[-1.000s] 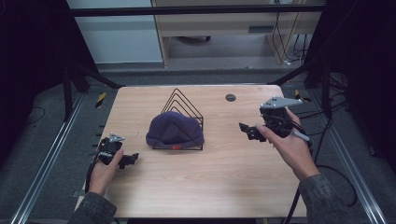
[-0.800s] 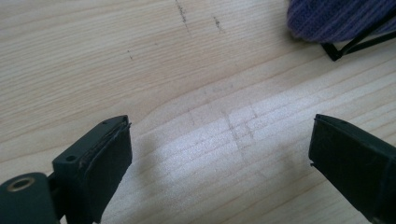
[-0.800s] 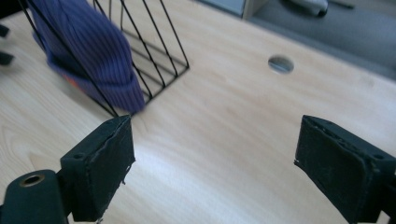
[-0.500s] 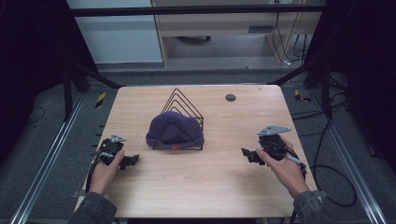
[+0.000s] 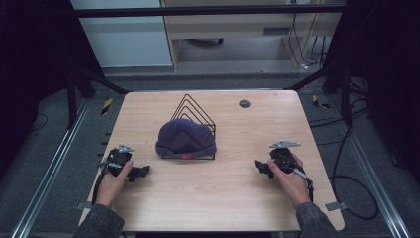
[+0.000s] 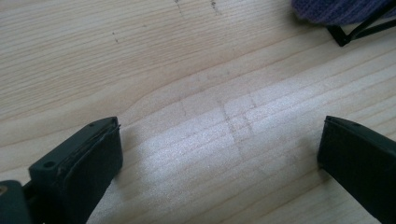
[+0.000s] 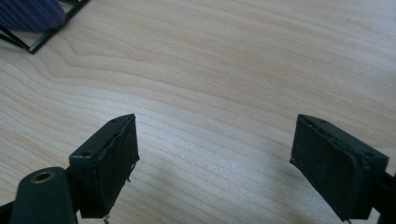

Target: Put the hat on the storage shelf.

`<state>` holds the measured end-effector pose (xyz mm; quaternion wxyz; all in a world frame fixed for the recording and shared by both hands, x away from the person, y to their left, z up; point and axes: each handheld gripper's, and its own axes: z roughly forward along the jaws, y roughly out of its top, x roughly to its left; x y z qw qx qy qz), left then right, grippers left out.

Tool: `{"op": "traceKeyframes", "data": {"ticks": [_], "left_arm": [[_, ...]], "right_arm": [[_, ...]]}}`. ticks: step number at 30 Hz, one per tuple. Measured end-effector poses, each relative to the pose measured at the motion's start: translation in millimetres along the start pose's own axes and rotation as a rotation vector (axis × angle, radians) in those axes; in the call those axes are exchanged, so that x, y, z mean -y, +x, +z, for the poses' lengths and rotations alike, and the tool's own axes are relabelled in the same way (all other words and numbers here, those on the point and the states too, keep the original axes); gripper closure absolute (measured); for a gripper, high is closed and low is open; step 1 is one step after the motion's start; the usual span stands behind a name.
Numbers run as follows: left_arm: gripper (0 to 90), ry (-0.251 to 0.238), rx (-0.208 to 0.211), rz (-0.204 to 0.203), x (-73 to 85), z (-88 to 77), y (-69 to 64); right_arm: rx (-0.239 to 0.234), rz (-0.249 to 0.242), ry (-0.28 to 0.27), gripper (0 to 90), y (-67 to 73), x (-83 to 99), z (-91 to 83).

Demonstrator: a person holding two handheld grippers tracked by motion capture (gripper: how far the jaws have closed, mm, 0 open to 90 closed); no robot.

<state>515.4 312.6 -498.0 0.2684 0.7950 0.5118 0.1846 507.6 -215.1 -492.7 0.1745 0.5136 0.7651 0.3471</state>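
The left gripper (image 5: pixel 141 172) rested on the wooden table (image 5: pixel 208 198), its jaws spread wide with nothing between them, only bare wood grain showing in the left gripper view. The right gripper (image 5: pixel 259 165) sat likewise, jaws wide apart and empty. Between the two, farther back from the person, a dark blue knit cap (image 5: pixel 185 138) lay against a black wire rack (image 5: pixel 192 126). A small red tag (image 5: pixel 186 156) showed at the cap's front edge; its writing was too small to read. Beyond the rack, a small dark disc (image 5: pixel 244 103) lay near the table's far edge.
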Motion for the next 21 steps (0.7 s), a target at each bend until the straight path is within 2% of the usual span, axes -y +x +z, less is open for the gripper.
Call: {"op": "traceKeyframes", "data": {"ticks": [4, 6, 9, 11, 15, 21], "left_arm": [[0.0, -0.006, 0.002, 0.002, 0.4, 0.2, -0.5], [0.0, -0.008, 0.003, 0.002, 0.7, 0.2, -0.5], [0.0, -0.008, 0.002, 0.002, 0.4, 0.4, -0.6], [0.0, -0.010, 0.003, 0.002, -0.2, 1.1, -1.2], [0.0, -0.012, 0.001, 0.000, 0.0, 1.1, -1.7], [0.0, -0.014, 0.003, 0.002, 0.4, 1.0, -1.8]], "right_arm": [[0.012, -0.004, 0.022, 13.8, 1.1, 4.8, 6.7], [0.044, -0.047, 0.036, 13.5, 2.1, 5.8, 9.2], [0.033, -0.053, 0.032, 11.3, 3.5, 6.4, 10.1], [0.049, -0.086, 0.027, 10.4, 6.0, 8.6, 11.0], [0.062, -0.068, -0.040, 10.3, 8.5, 17.2, 10.6], [0.066, -0.062, -0.038, 10.2, 11.5, 19.1, 9.0]]}}
